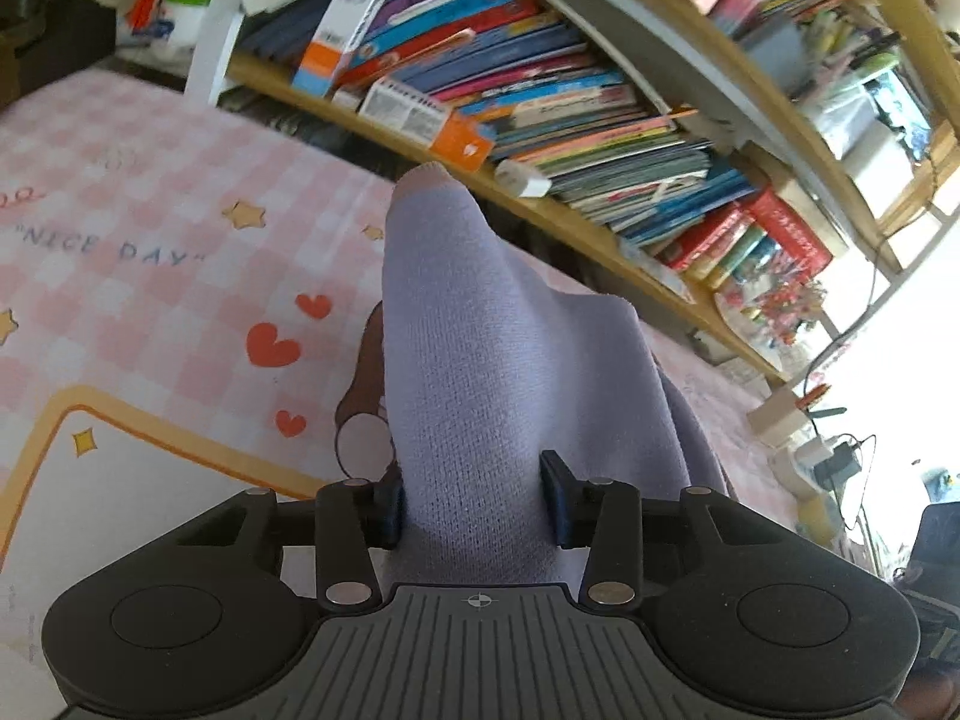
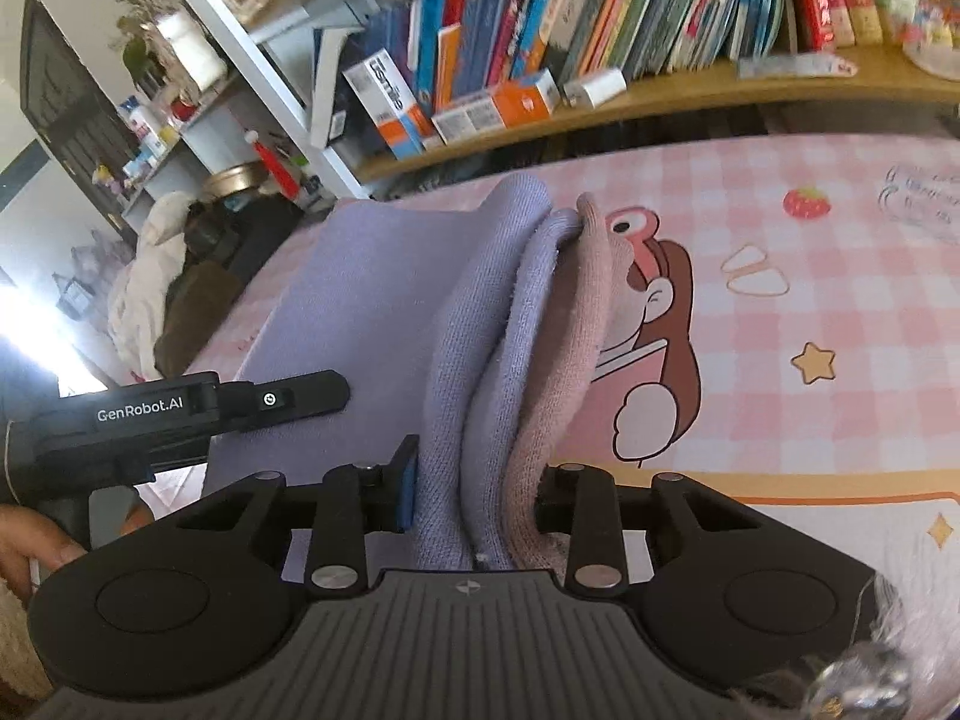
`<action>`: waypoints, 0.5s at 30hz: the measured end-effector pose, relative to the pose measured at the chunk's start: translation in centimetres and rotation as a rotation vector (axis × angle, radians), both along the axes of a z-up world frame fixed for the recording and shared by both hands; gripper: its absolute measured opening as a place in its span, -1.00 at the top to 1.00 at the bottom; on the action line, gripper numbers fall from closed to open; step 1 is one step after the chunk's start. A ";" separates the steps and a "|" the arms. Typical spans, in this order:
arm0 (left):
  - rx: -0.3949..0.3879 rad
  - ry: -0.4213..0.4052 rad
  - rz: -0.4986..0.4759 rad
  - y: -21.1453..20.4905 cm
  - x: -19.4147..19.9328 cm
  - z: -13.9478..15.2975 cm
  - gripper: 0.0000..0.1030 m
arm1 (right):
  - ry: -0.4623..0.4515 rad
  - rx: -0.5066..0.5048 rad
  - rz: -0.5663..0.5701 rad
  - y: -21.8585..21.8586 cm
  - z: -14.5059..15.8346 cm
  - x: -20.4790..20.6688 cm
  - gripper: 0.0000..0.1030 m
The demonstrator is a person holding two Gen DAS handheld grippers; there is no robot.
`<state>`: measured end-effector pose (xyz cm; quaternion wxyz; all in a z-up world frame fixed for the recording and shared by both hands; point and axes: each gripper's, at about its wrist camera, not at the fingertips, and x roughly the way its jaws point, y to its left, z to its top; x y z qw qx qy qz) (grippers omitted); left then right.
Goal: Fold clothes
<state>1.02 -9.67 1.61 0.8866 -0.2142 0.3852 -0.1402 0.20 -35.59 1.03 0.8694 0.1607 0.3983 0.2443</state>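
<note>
both grippers clamped on lilac knit, garment lifted off the cloth

black finger linkages fill the bottom of each wrist view, and between them runs the lilac knit garment (image 1: 480, 360). the left gripper (image 1: 474, 501) is clenched on a broad fold of it; fabric fills the gap between its pads and rises ahead to a peak with a pink trim at the tip. the right gripper (image 2: 474, 495) grasps a thicker bunch, several lilac layers plus a pink ribbed edge (image 2: 576, 324), pressed between the blue-faced finger and its mate.

the garment hangs between the two grips, raised above the pink checked tablecloth (image 1: 138, 180); part of it spreads as a flat lilac panel to the left in the right wrist view, where the other gripper's body also shows, close alongside, with a hand (image 2: 36, 540) at the frame edge.

judging by this, the step in hand is carrying a fold over. to do it well, keep both grips level so the edge stays straight, hold light tension so the knit doesn't sag, and lay it down onto open cloth before letting go. the right side's bunch looks uneven, so layers could slip or land creased. a bookshelf (image 1: 600, 120) stands just beyond the table.
</note>
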 end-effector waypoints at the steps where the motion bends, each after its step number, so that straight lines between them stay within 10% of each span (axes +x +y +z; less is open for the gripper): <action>1: 0.000 -0.002 0.000 -0.1 -0.3 0.2 0.20 | -0.003 -0.003 -0.002 -0.1 0.2 -0.3 0.42; 15: -0.014 0.001 -0.012 -1.0 -2.5 0.4 0.19 | 0.004 0.001 -0.025 -1.3 0.4 -3.2 0.41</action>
